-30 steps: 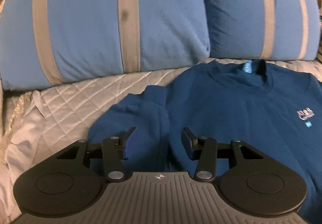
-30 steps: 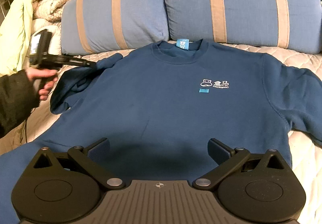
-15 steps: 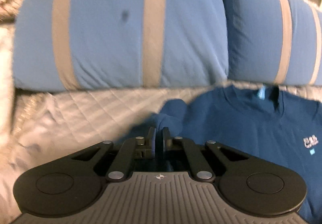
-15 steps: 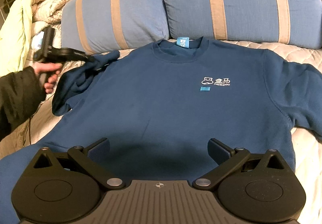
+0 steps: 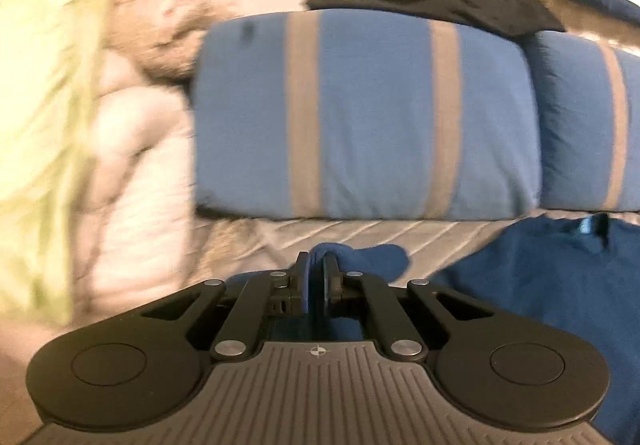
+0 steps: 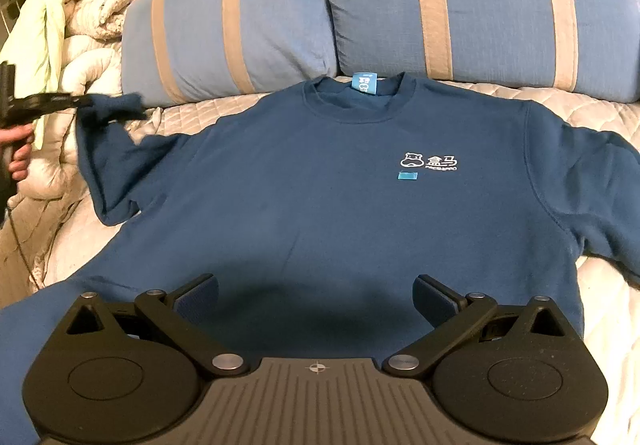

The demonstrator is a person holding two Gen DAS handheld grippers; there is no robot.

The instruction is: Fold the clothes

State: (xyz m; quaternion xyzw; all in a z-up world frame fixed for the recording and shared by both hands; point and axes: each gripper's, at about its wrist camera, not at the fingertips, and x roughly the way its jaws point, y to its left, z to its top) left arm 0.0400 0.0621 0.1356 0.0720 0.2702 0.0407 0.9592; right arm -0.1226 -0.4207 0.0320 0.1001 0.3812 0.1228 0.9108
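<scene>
A dark blue sweatshirt (image 6: 340, 197) with a white chest logo lies face up on the quilted bed, collar toward the pillows. My left gripper (image 5: 316, 277) is shut on the sweatshirt's left sleeve (image 5: 360, 255) and holds it lifted off the bed. In the right wrist view the left gripper (image 6: 80, 101) shows at the far left, with the sleeve (image 6: 108, 133) stretched out from the body. My right gripper (image 6: 316, 295) is open and empty, hovering over the sweatshirt's lower middle.
Two blue pillows with tan stripes (image 6: 460, 5) stand behind the collar. A pile of cream and green quilts (image 6: 88, 5) lies at the left. A black garment (image 5: 448, 5) lies on top of the pillows. The grey quilted bedspread (image 6: 208, 113) shows around the sweatshirt.
My left gripper closed on the left sleeve, then lifted it and pulled it outward to the left. My right gripper stayed open over the lower middle.
</scene>
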